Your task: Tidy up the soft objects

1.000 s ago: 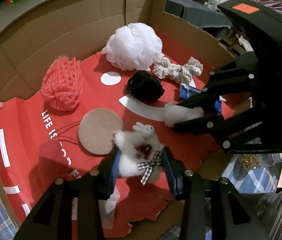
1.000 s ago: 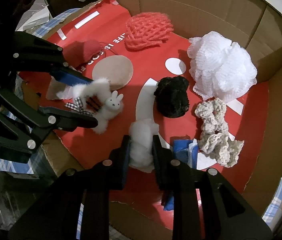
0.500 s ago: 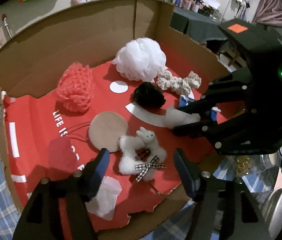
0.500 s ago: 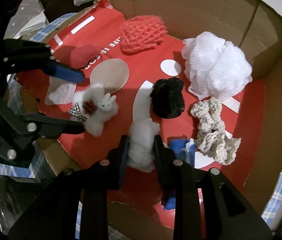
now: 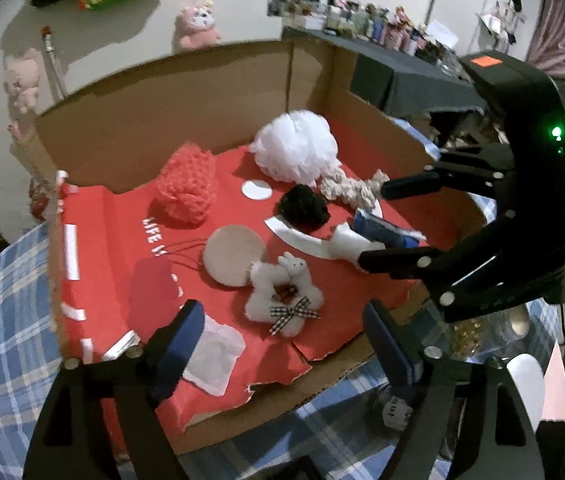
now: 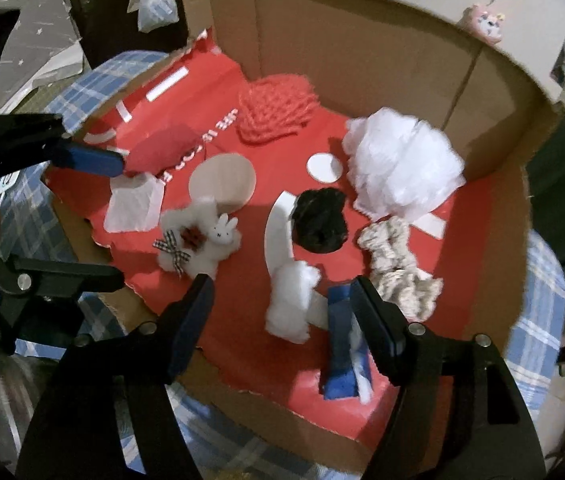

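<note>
With both sets of jaws having just been opening, the left gripper [image 5: 282,340] now stands spread wide above the front edge of the cardboard box [image 5: 186,120], and nothing sits between its 2 blue pads. The white plush rabbit wreath [image 5: 282,300] with a checked bow lies free on the red paper lining [image 5: 122,216], just beyond that gripper and clear of both pads. Beside the left pad lies a flat white cloth square [image 5: 214,360], and next to the wreath a round tan pad [image 5: 234,256].

Seen from the right wrist, the right gripper [image 6: 282,320] is also spread; the white cotton wad [image 6: 292,300] lies between its fingers on the lining, and neither pad presses on it. A blue packet [image 6: 340,344] lies against the inner side of the right-hand finger, partly hidden by it.

Farther back in the box sit a black fluffy ball [image 6: 318,220], a beige crocheted scrunchie [image 6: 394,264], a large white mesh bath pouf [image 6: 402,168] and a pinkish-red foam net [image 6: 278,108] near the rear wall. A dark red pouch [image 6: 158,152] lies at the left side by the white lettering. The box rests on a blue plaid cloth [image 5: 6,300]. Motion blur softens the right-wrist view.
</note>
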{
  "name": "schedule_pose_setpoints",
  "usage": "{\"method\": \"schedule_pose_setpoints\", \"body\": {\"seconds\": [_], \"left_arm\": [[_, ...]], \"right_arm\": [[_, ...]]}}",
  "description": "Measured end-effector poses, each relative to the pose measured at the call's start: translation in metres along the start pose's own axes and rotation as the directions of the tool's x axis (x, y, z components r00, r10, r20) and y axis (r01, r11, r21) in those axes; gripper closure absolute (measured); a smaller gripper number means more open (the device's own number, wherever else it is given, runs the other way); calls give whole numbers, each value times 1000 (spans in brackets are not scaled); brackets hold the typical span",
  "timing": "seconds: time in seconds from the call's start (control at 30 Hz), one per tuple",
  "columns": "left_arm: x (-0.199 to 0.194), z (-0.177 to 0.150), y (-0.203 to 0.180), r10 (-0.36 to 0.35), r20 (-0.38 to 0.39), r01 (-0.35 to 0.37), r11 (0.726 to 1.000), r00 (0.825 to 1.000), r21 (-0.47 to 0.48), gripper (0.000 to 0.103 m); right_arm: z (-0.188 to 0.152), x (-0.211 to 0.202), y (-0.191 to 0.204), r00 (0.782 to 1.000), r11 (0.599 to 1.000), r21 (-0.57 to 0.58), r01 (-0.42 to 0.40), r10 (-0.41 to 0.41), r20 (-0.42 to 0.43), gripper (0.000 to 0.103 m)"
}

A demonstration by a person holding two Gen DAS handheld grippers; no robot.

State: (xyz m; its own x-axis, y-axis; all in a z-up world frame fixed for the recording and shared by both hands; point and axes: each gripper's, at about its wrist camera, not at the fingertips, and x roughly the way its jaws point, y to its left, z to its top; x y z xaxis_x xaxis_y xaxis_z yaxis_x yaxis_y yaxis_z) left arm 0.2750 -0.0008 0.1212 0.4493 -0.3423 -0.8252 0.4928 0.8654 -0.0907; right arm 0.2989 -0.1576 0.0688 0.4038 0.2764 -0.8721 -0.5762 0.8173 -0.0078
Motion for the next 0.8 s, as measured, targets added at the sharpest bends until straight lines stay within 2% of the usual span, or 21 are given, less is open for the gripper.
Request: {"method": "schedule_pose_setpoints", "body": {"seconds": [0.07, 0.3, 0.4, 0.5, 0.6, 0.8], "left_arm": [[-8, -2, 2, 18, 26, -17, 999, 1000, -37, 8], [-21, -12, 14, 96, 48, -87, 983, 994, -164, 7], [-19, -17, 20, 125, 36, -114, 969, 992, -220, 7], [-13, -23, 23, 129, -12, -127, 957, 992, -262, 7], [-9, -29, 24, 134, -25, -136, 948, 991, -287, 7], [-1, -33, 24, 162, -37, -166, 938, 986, -306, 7]], "right_arm": [[0, -12, -1, 1000, 999, 32, 22, -22, 12, 33], [-12, -42, -1, 997, 980, 185, 71, -77, 27, 33], [-22, -49, -2, 997, 964, 257, 64, -73, 26, 33], [-27, -49, 0, 996, 949, 305, 77, -88, 22, 32], [-31, -44, -1, 997, 935, 349, 59, -70, 19, 32], [-39, -35, -4, 996, 918, 389, 79, -88, 4, 32]]}}
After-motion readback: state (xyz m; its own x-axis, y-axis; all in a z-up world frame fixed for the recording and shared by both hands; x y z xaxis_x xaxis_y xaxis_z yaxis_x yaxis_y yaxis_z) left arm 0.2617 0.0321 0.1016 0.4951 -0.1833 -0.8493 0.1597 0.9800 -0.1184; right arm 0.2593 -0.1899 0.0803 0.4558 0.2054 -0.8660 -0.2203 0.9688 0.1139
